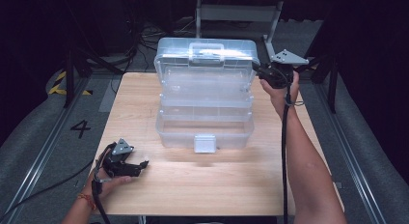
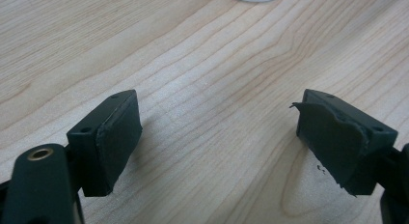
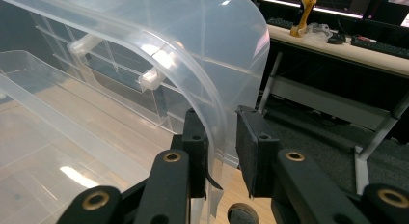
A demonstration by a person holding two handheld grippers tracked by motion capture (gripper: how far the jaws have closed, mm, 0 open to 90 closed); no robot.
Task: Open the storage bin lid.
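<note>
A clear plastic toolbox (image 1: 205,130) stands open in the middle of the wooden table (image 1: 193,185), its lid (image 1: 205,60) tipped up at the back. My right gripper (image 1: 257,70) is at the lid's right edge. In the right gripper view the curved lid rim (image 3: 214,113) runs between the jaws of the right gripper (image 3: 222,137); one pad touches it and a small gap shows at the other. My left gripper (image 1: 143,163) rests near the table's front left, open wide, with bare wood between the jaws of the left gripper (image 2: 219,137).
An inner tray (image 1: 206,105) sits raised over the box's base, and a grey latch (image 1: 205,143) hangs at the front. The lid carries a handle (image 1: 207,52). Beyond the table are a metal stand (image 1: 238,14), cables and dark floor; a bench with monitors (image 3: 337,40) lies behind.
</note>
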